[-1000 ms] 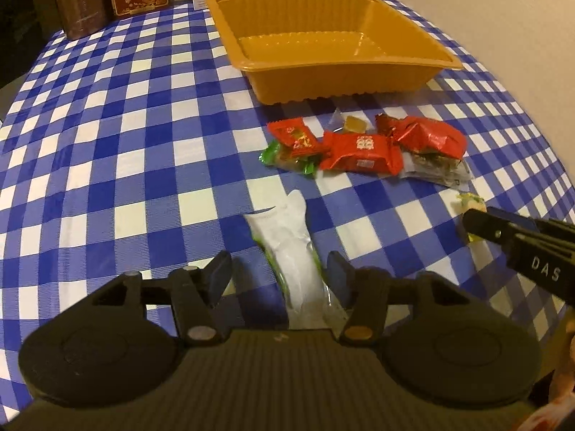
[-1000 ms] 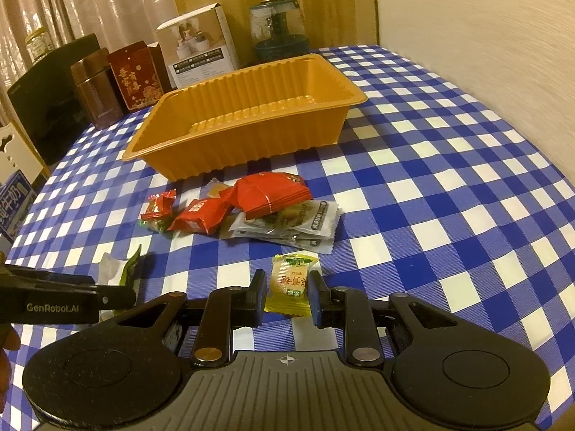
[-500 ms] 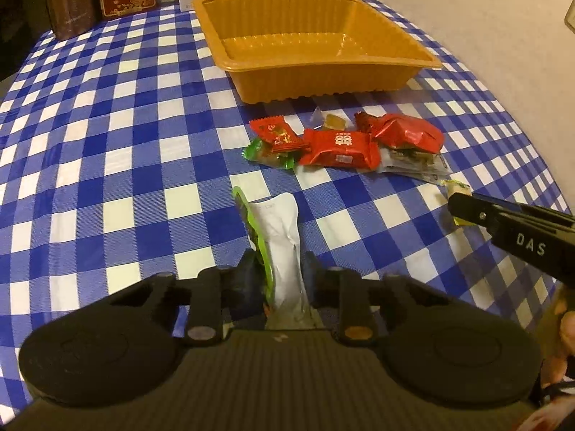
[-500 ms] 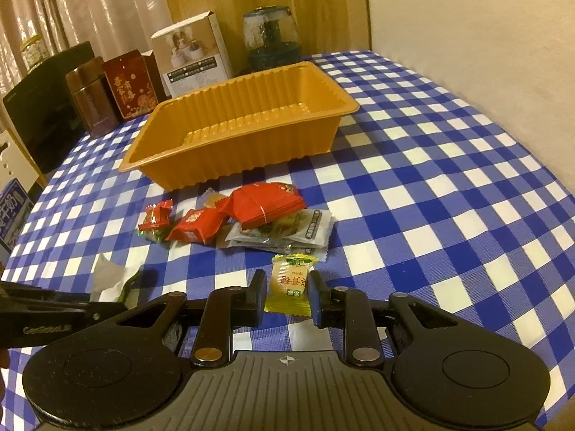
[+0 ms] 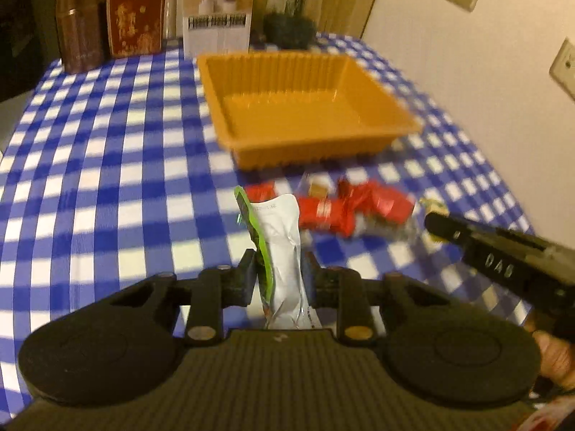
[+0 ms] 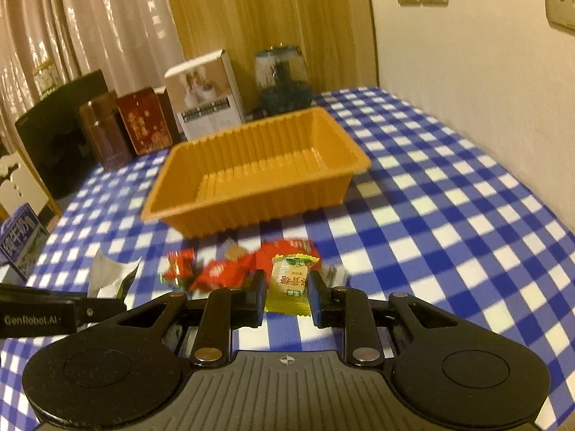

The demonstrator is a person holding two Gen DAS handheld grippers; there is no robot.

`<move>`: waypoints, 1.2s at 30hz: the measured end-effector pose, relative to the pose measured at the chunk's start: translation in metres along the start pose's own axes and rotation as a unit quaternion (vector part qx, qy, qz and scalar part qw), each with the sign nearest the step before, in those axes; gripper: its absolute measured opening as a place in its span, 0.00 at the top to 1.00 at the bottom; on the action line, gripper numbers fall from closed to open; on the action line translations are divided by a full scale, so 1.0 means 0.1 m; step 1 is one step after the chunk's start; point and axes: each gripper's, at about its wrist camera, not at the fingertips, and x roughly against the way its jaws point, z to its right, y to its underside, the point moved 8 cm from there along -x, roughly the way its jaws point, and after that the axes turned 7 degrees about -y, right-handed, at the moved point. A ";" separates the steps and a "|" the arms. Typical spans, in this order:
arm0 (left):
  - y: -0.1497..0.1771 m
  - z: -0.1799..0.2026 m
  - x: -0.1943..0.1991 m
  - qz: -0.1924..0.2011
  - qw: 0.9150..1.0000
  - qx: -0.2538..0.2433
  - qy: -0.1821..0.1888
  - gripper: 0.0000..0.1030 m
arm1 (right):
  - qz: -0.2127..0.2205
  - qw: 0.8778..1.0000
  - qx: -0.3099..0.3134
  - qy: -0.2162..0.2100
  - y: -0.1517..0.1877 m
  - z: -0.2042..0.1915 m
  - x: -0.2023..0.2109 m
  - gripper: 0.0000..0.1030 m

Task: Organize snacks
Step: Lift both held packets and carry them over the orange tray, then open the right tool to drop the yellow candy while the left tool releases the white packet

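My left gripper [image 5: 278,273] is shut on a long white and green snack packet [image 5: 280,244], held off the checked cloth. My right gripper [image 6: 287,292] is shut on a small yellow candy packet [image 6: 289,280], also lifted. An empty orange tray [image 5: 305,151] [image 6: 251,212] stands beyond both. Between the tray and the grippers lies a heap of red snack packets [image 5: 345,208] [image 6: 230,269]. The right gripper's finger [image 5: 503,255] shows at the right of the left wrist view; the left gripper's finger [image 6: 54,314] shows at the left of the right wrist view.
At the table's far end stand brown tins [image 5: 77,25], a red box [image 5: 134,18], a white box [image 5: 217,10] and a dark glass jar [image 5: 291,10]. A wall [image 6: 485,72] runs along the right side. A blue carton [image 6: 21,237] sits at the left edge.
The left jaws closed on the white and green packet and lifted it off the cloth. The right gripper rose with the yellow candy. Both views now tilt up toward the tray.
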 end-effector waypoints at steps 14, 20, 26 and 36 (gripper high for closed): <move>-1.04 0.14 -0.35 0.063 0.997 0.038 0.014 0.77 | 0.057 0.998 0.027 -0.012 -0.87 0.15 -0.39 0.76; -1.33 0.08 -0.62 0.076 0.995 0.068 0.006 0.77 | 0.047 0.999 0.012 -0.019 -1.07 0.33 -0.74 0.76; -1.40 -0.01 -0.92 0.068 0.993 0.096 0.007 0.77 | 0.038 0.999 0.004 -0.024 -1.17 0.43 -1.03 0.76; -1.34 -0.07 -1.18 0.062 0.994 0.092 -0.011 0.77 | 0.017 0.999 0.001 -0.036 -1.15 0.38 -1.35 0.76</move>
